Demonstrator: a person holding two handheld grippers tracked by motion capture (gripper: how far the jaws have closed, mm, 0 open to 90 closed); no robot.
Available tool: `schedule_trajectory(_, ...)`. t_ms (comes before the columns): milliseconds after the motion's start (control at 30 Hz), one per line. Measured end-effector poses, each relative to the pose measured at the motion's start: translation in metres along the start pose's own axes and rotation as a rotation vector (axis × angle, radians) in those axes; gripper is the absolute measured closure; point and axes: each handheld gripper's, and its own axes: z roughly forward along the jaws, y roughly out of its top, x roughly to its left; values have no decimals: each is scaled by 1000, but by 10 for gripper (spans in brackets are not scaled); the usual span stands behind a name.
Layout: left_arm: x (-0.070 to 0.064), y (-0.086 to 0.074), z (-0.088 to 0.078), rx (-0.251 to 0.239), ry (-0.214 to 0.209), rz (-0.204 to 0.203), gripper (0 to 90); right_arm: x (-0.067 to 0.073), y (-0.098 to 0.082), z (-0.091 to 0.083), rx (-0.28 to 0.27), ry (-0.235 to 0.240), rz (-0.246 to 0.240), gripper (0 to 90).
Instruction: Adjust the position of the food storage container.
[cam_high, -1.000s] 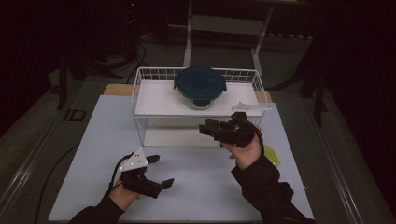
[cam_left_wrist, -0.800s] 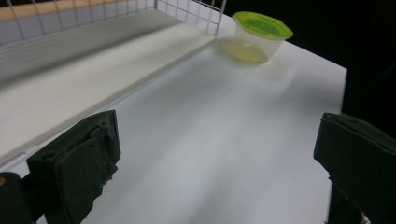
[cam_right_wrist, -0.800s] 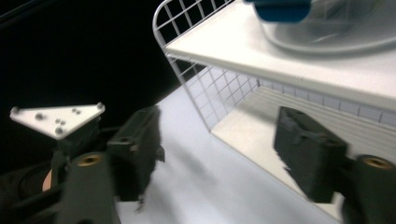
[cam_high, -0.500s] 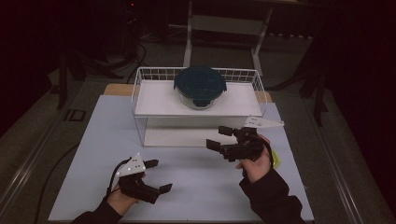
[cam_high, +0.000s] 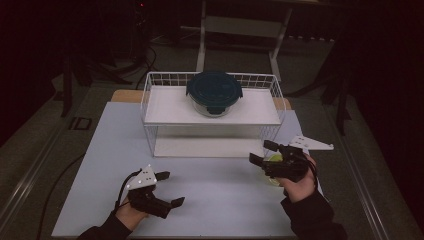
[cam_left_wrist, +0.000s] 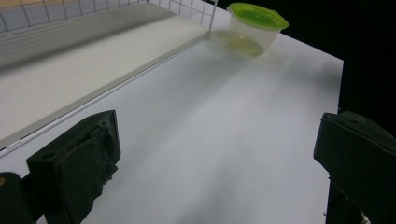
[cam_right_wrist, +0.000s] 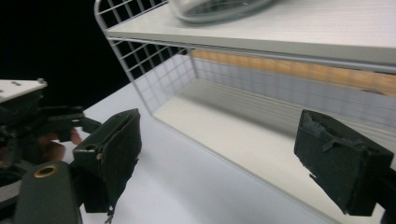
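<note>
two open grippers are what we hold over the pale blue table top (cam_high: 220, 195), and neither has anything in it. our right gripper (cam_high: 264, 152) has just been opening its jaws; they now stand wide apart, with bare table and the rack's lower shelf showing between them in the right gripper view (cam_right_wrist: 215, 154). the small clear plastic cup with a lime-green lid (cam_high: 273, 170) sits on the table right under that gripper in the high view, mostly covered by it, so it lies below and a little behind the jaw tips rather than between them. from our left gripper (cam_left_wrist: 215, 158) we see the same cup (cam_left_wrist: 254, 29) standing upright well ahead, near the front right corner of the white wire rack (cam_high: 155, 100), apart from its jaws.

our right hand (cam_high: 300, 180) comes in from the lower right, the gripper held roughly level and pointing left and slightly toward the rack. our left hand (cam_high: 131, 210) rests low near the table's front edge, its gripper (cam_high: 170, 189) aimed to the right, jaws spread wide with only table surface between them.

on the rack's top shelf the round glass container with a dark teal lid (cam_high: 214, 92) sits near the middle, well apart from both grippers.
</note>
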Motion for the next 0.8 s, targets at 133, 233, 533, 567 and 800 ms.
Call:
schedule_trajectory(133,-2,0,1,7,-6,8,3,-13,-6,-16,6,-45,22,173)
schedule_trajectory(233,-2,0,3,7,-14,7,3,-20,-10,-27,9,-95,31,224)
schedule_trajectory(533,-2,0,3,2,-14,2,3,-51,-30,-47,54,-197,59,501)
schedule_trajectory(567,-1,0,2,-1,-16,0,3,-53,-31,-48,60,-204,63,531)
schedule_trajectory(800,-2,-1,3,3,-11,3,3,-73,-46,-58,87,-256,93,739)
